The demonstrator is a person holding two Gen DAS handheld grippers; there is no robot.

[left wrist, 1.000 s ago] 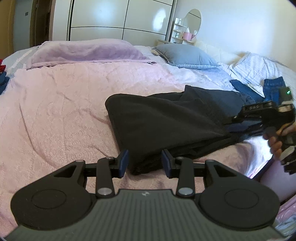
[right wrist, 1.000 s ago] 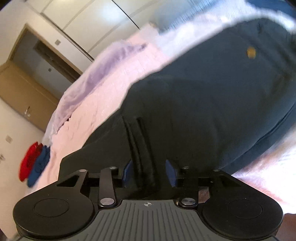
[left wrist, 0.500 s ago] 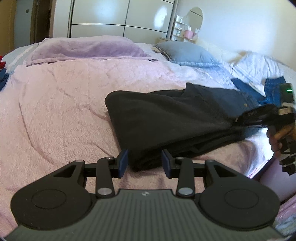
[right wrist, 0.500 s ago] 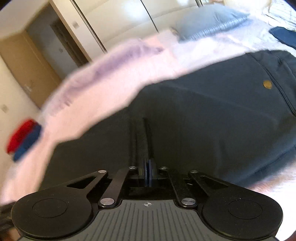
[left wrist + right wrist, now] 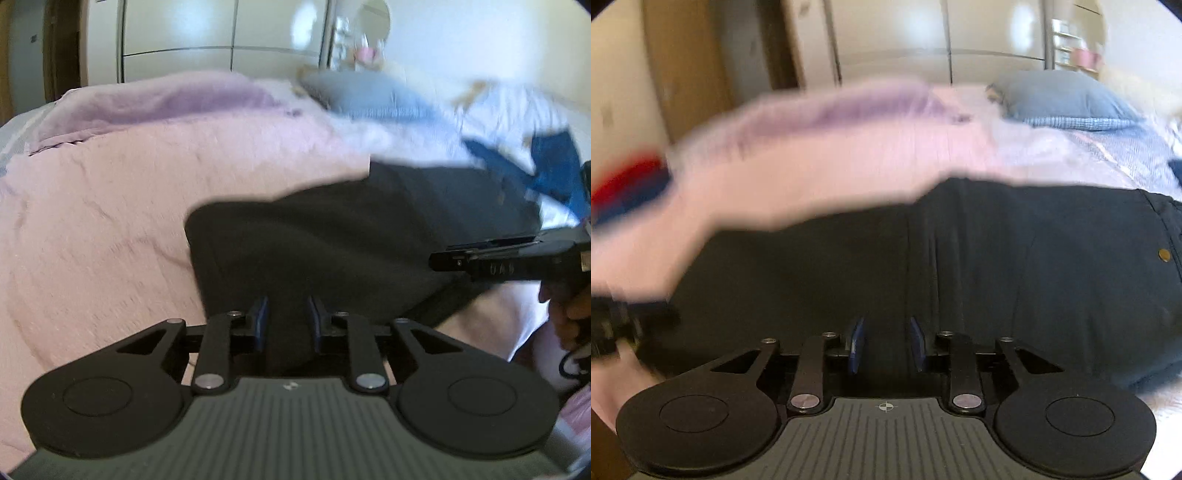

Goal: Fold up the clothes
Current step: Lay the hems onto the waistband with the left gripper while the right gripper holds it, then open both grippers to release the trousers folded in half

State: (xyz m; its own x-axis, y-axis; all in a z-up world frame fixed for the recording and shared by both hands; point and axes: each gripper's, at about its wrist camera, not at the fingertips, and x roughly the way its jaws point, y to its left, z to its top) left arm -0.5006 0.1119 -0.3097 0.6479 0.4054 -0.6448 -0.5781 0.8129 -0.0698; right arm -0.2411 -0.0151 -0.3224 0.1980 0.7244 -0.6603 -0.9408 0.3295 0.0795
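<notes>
Left wrist view: left gripper (image 5: 286, 319) sits over the near edge of the trousers (image 5: 332, 251), which lie part-folded on the pink bed (image 5: 110, 206), near its front right edge. Its fingers have just been closing and now stand narrow w/ dark cloth between them; whether the pads actually pinch it I can't tell, since blur hides the contact. Right gripper (image 5: 443, 258) shows at the right of that view, side-on and low over the far end of the trousers, held by a hand (image 5: 565, 314). In the right wrist view the right gripper (image 5: 886, 343) has fingers that have just been opening, part open now, cloth below and between them but no clear pinch. Step, as I read it: re-gripping the 2 ends of the trousers for another fold. Next move calls for both pairs of fingers to bite through all layers at the near edge, then lift evenly & carry 1 end over the other w/o dragging the stack. Trousers look dark navy to black, thick, doubled lengthwise w/ a seam running up the middle and a brass button (image 5: 1164, 254) near the waist end; edges roughly aligned, bulky. Blue jeans (image 5: 554, 173) lie beyond, near a blue pillow (image 5: 369, 92).
</notes>
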